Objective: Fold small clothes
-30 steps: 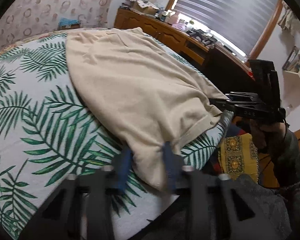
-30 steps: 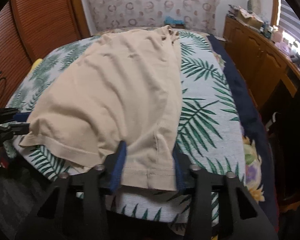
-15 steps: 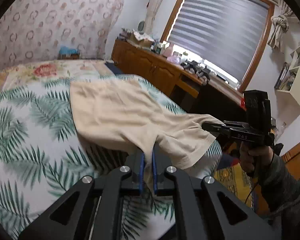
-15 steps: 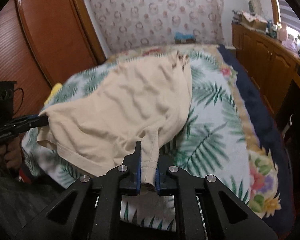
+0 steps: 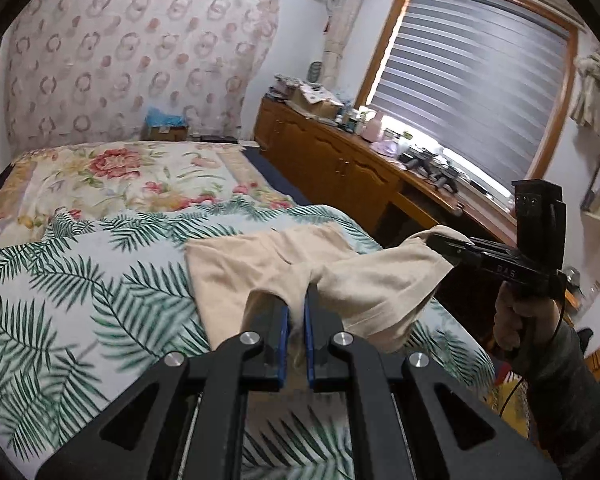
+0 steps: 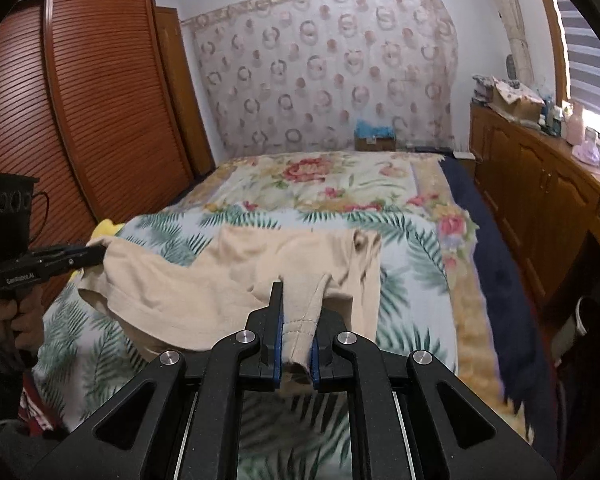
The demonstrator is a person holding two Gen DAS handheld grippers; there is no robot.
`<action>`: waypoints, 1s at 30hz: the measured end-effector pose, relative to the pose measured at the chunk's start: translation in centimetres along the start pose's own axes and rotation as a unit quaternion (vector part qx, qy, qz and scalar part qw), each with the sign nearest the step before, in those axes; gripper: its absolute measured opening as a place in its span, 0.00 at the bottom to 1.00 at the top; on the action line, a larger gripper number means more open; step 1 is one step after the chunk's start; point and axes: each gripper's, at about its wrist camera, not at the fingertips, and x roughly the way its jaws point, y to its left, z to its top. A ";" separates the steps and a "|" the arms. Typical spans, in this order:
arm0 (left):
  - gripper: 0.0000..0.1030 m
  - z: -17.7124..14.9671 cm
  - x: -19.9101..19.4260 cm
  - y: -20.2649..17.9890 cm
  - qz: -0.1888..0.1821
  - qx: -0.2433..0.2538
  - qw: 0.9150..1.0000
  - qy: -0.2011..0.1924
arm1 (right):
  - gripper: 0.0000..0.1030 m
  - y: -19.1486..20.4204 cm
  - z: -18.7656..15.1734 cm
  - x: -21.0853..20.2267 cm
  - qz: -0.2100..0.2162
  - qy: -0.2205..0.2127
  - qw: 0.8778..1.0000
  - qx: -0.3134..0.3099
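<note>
Beige garment (image 5: 352,280), near corners clamped in both tongs (image 5: 294,320) (image 6: 296,332), hangs lifted off bed (image 5: 60,280); next, carry them forward to fold.

The shirt (image 5: 260,268) between the jaws is plain beige. The pads (image 5: 283,340) are blue on black grippers. Under the jaws, the bed cover (image 5: 80,280) is white with green palm leaves. Past them, the blanket (image 6: 320,176) has red flowers.

Soft window (image 5: 476,92) daylight, fisheye-bent, blurred foreground.
</note>
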 end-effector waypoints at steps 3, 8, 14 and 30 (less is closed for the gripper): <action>0.04 1.0 1.3 1.4 0.011 -0.006 1.000 0.004 | 0.07 -0.7 1.5 2.3 0.004 0.007 1.000 -0.001; 0.04 2.0 3.4 3.3 0.023 -0.015 1.000 0.013 | 0.07 -1.7 3.4 5.2 0.007 0.014 1.000 -0.005; 0.04 3.2 6.1 5.5 0.029 -0.023 0.999 0.027 | 0.07 -2.6 4.3 8.5 0.003 0.029 1.000 -0.004; 0.04 2.6 9.2 6.7 0.042 -0.004 0.998 0.052 | 0.08 -3.7 3.3 13.2 -0.030 0.071 0.997 -0.007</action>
